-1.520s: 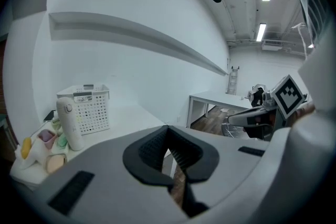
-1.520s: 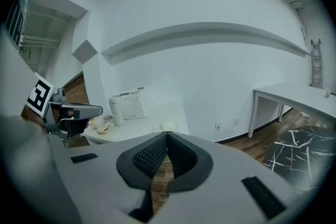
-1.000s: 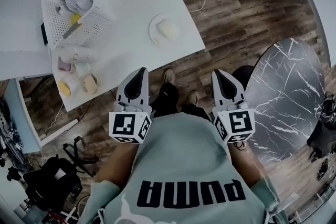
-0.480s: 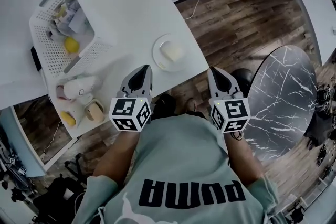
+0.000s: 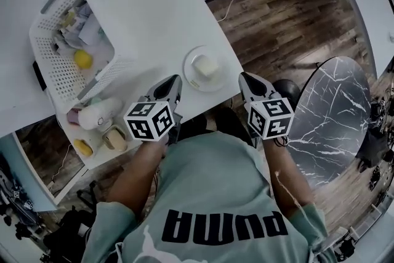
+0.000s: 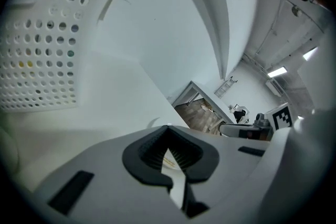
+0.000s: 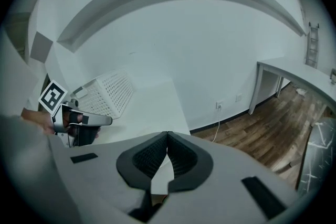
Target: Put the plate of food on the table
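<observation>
A white plate with a pale block of food rests on the white table, close to its near corner. My left gripper hovers over the table edge just left of the plate, jaws shut and empty. My right gripper is just right of the plate, off the table's edge, also shut with nothing in it. In the left gripper view the jaw tips meet; the plate's rim peeks past them. In the right gripper view the tips meet too.
A white perforated basket of small items stands on the table's left. A white bottle and small cups sit along the near left edge. A dark marble round table stands at the right on the wooden floor.
Both grippers have moved forward to the table, and the plate now lies between their tips. The jaws stayed shut.
</observation>
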